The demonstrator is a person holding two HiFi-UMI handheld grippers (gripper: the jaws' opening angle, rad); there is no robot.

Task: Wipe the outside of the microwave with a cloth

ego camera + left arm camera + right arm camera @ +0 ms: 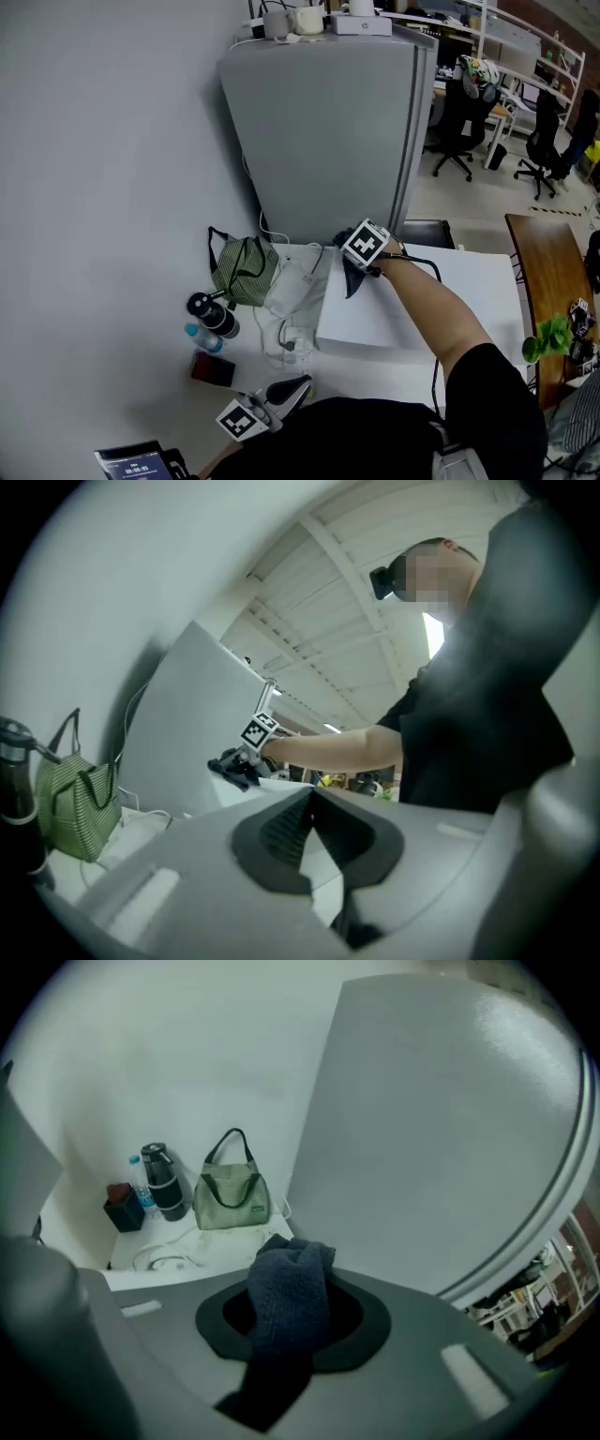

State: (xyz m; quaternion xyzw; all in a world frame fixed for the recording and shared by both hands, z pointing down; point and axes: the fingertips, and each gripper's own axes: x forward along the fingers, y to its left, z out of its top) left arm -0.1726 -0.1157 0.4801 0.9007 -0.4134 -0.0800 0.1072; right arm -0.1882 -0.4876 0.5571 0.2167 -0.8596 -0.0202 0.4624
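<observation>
Right gripper view: cloth (289, 1290) btwn tongs (292, 1324)

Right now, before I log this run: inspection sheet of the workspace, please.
Surface: white table, crowded at its left end.
Job's things: dark blue cloth held at the left edge of the white microwave top; contact unclear.
Clutter: green bag, black bottle, small water bottle, dark red box, all left of the microwave near the wall.
Grippers: right gripper shut on the cloth; left gripper shut, empty, low by the person's body.
Cables: loose white cables on the table; black cable along the right arm.
Surroundings: grey fridge behind, white wall left, office chairs beyond.
</observation>
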